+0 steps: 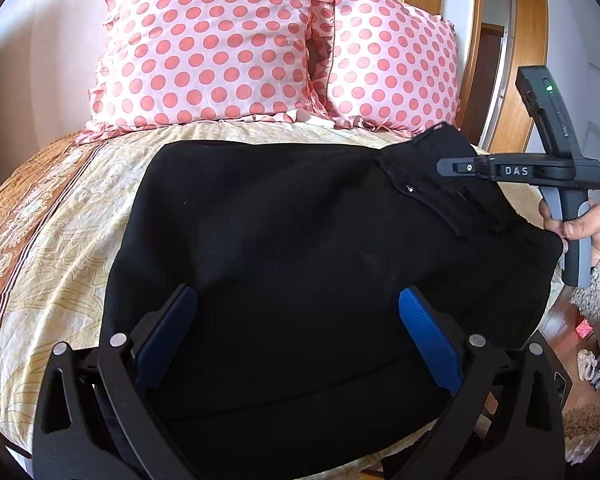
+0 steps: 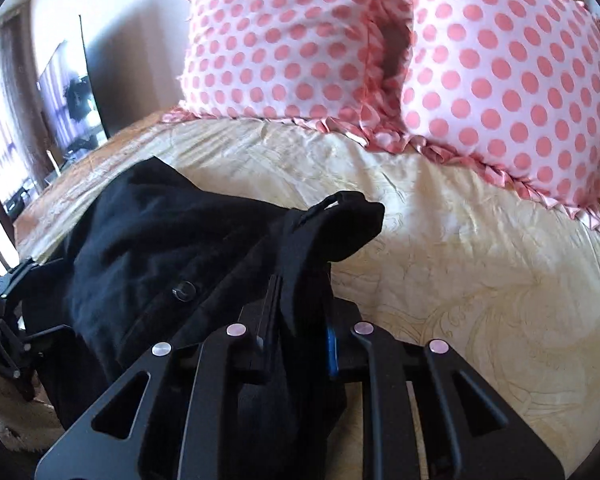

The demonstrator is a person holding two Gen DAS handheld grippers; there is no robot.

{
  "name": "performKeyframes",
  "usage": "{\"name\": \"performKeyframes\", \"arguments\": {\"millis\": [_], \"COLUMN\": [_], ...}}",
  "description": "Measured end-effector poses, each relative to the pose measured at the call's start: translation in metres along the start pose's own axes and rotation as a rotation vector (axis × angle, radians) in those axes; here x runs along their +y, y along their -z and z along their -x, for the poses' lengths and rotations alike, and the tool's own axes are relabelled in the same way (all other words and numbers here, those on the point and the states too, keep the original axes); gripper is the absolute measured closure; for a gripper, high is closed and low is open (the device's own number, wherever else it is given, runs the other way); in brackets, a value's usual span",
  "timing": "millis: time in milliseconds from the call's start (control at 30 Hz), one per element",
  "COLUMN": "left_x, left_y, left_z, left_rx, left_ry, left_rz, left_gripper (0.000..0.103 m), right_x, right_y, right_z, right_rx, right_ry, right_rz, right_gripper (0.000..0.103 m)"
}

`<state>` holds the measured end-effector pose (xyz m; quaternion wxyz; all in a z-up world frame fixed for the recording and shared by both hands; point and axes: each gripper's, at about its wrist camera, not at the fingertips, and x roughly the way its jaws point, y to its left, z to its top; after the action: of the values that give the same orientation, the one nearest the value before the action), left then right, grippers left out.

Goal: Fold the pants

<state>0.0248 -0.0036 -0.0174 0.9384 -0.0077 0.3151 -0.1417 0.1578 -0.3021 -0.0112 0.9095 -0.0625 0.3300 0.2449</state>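
Note:
Black pants (image 1: pixel 300 240) lie spread on the bed, waistband toward the right. My left gripper (image 1: pixel 298 300) is open, its blue pads (image 1: pixel 428 336) apart just above the cloth near the front edge. My right gripper (image 2: pixel 296 300) is shut on a bunched fold of the pants' waistband (image 2: pixel 332 224) and holds it slightly off the bed. It also shows in the left wrist view (image 1: pixel 460 168), at the waistband on the right. The pants' button (image 2: pixel 184 291) shows left of the right gripper.
Two pink polka-dot pillows (image 1: pixel 204 44) (image 2: pixel 500 80) stand at the head of the bed. The cream patterned bedspread (image 2: pixel 480 272) has a brown border (image 1: pixel 16 200) at the left. A wooden headboard (image 1: pixel 528 60) is behind. A dark screen (image 2: pixel 96 76) stands far left.

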Motion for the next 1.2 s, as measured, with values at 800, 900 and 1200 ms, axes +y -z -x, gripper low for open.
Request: {"name": "performKeyframes", "arguments": {"millis": [800, 900, 1200], "left_x": [0.119, 0.112, 0.116], "left_y": [-0.086, -0.088, -0.100], "left_z": [-0.051, -0.063, -0.089], "left_rx": [0.266, 0.303, 0.365], "left_ry": [0.114, 0.151, 0.201], "left_rz": [0.315, 0.299, 0.343], "left_gripper": [0.009, 0.011, 0.015], "right_x": [-0.030, -0.036, -0.039], "right_y": [0.007, 0.007, 0.006], "right_z": [-0.018, -0.021, -0.026], "right_rx": [0.048, 0.056, 0.061], "right_ry": [-0.154, -0.176, -0.210], "right_rz": [-0.163, -0.194, -0.220], "right_gripper": [0.068, 0.065, 0.060]}}
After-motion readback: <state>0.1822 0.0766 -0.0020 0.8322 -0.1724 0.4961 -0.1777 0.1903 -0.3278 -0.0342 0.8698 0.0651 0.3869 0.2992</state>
